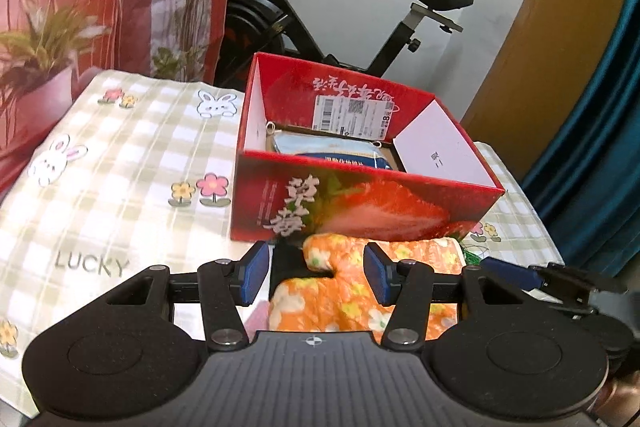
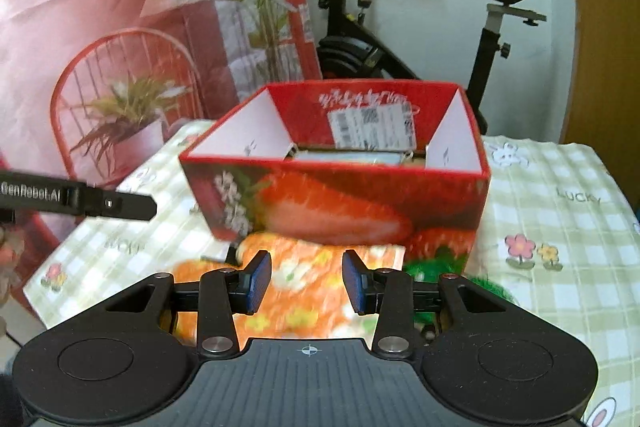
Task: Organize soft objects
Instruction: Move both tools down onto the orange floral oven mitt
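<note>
An orange floral oven mitt [image 1: 352,291] lies on the checked cloth in front of a red strawberry box [image 1: 360,211]. My left gripper [image 1: 315,275] hovers over the mitt, jaws open, its right pad over the mitt's edge and the left pad off to the side. In the right wrist view, the mitt [image 2: 304,267] looks blurred below my right gripper [image 2: 307,281], which is open with the pads not pressing on it. The box [image 2: 336,203] holds blue packets [image 1: 328,151]. A green fuzzy thing [image 2: 440,267] lies to the right of the mitt.
The table carries a green-checked cloth with rabbits and flowers [image 1: 120,167]. An exercise bike [image 1: 360,27] stands behind the box, a red printed backdrop [image 1: 80,7] at the left, and a teal curtain [image 1: 600,147] at the right. A black arm of the left gripper [image 2: 120,205] crosses the right wrist view.
</note>
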`<state>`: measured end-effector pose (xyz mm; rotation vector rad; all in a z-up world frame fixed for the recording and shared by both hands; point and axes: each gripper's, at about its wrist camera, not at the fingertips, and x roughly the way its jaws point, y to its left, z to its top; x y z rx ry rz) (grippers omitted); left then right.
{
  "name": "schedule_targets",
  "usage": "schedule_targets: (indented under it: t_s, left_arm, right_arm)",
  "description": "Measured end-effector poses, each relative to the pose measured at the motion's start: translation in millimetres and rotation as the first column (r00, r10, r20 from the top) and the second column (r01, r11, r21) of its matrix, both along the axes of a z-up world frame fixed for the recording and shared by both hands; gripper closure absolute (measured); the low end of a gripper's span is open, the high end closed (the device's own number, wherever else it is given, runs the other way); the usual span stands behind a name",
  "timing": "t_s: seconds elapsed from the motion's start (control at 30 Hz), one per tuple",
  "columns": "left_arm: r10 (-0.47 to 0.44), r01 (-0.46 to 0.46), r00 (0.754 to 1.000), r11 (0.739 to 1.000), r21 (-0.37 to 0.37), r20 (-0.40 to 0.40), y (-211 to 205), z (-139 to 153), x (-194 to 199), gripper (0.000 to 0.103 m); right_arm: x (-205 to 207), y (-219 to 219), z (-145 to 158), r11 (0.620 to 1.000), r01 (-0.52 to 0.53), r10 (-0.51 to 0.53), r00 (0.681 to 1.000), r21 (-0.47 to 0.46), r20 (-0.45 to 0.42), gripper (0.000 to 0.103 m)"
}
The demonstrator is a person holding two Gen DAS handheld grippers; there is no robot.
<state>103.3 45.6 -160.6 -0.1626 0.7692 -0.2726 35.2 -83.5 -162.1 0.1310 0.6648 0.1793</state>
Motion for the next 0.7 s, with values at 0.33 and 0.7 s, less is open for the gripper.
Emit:
schedule_targets:
  t_s: [0.33, 0.7]
  left_arm:
    - [-0.019, 0.019, 0.999, 1.000, -0.001, 0.026, -7.1, -11.1, -6.4, 0.048]
    - [0.013, -0.013, 0.998, 1.000, -0.004, 0.055, -4.3, -5.4, -15.4, 0.048]
  right_arm:
    - [-2.0, -3.2, -6.5, 1.000, 0.013, -0.013, 1.000, -0.020, -0.008, 0.066]
    - [-7.6, 0.0, -3.9, 1.000, -0.010, 0.010, 1.000, -0.030, -0.006, 0.066]
